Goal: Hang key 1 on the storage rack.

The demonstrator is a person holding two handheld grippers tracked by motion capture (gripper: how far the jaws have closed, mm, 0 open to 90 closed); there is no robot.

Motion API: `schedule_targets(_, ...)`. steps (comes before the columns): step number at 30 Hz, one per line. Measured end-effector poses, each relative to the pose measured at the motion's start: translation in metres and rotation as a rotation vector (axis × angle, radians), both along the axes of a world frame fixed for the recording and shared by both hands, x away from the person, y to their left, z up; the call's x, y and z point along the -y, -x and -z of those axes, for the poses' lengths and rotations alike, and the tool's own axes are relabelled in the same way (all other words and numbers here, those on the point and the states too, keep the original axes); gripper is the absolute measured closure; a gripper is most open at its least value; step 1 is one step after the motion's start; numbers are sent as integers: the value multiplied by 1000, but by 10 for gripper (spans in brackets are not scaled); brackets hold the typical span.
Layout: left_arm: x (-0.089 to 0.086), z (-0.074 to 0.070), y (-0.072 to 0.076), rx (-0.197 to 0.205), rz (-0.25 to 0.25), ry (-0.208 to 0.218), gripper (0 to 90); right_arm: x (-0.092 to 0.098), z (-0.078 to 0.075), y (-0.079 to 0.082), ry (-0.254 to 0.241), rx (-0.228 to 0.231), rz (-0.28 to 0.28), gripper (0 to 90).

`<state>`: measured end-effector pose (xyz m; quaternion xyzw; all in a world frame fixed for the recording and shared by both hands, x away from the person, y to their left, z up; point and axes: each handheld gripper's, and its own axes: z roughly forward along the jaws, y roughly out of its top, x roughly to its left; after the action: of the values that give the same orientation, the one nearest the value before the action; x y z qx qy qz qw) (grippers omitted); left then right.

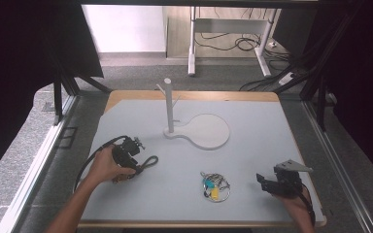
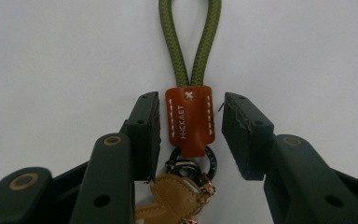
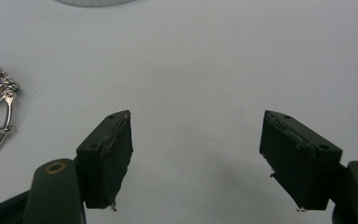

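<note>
Left of centre on the desk [image 1: 252,121], the keychain [image 2: 189,120] lies between the left claw [image 2: 190,135]'s pads, not yet pinched. Light, floppy cord; grip the stiff leather tab. Right claw [image 3: 196,158] gapes empty.

Green cord keychain [image 2: 190,56] w/ orange leather tab, flat on table

A lab — black curtains [image 1: 24,58], framed test table [image 1: 252,145], loose floor cables [image 1: 233,43] by a desk [image 1: 228,24].
</note>
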<state>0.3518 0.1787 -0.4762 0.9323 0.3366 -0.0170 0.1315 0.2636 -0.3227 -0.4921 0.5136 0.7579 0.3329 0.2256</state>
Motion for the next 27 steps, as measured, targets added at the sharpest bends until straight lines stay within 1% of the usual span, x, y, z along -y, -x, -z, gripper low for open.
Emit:
schedule_targets(1, 0, 2, 0, -1, 5, -8, 576, 0, 0, 0, 2, -1, 1, 255)
schedule_targets(5, 3, 3, 0, -8, 16, -4, 584, 0, 1, 0, 2, -2, 4, 255)
schedule_targets(6, 4, 4, 0, -9, 22, -11, 584, 0, 1, 0, 3, -3, 4, 256)
schedule_targets(7, 4, 5, -1, -11, 42, -33, 589, -1, 2, 0, 7, -3, 4, 255)
schedule_targets(9, 4, 5, -2, -11, 40, -34, 606, -1, 2, 0, 7, -4, 2, 255)
schedule_targets(10, 4, 5, -2, -7, 37, -36, 631, -1, 1, 0, 6, 0, 2, 256)
schedule_targets(11, 4, 5, -2, -2, 34, -37, 631, -1, 1, 0, 6, 0, 2, 256)
schedule_targets(12, 4, 5, -2, 0, 32, -41, 655, 0, 1, 0, 4, -1, 3, 256)
schedule_targets(18, 3, 5, -1, 5, 34, -38, 664, 1, 1, 0, 8, -1, 11, 257)
schedule_targets(19, 4, 5, 0, 11, 19, -25, 664, 1, 1, 0, 8, -1, 11, 256)
schedule_targets(21, 2, 3, 0, 13, 24, -23, 665, 1, 1, 0, 9, -1, 12, 257)
schedule_targets(22, 2, 2, 1, 15, 12, -6, 665, 2, 1, 0, 8, -1, 11, 257)
schedule_targets(23, 2, 2, 1, 15, 12, -6, 665, 2, 1, 0, 8, -1, 12, 257)
schedule_targets(27, -9, -14, 4, 20, 1, 55, 666, 4, 1, 0, 5, -3, 17, 258)
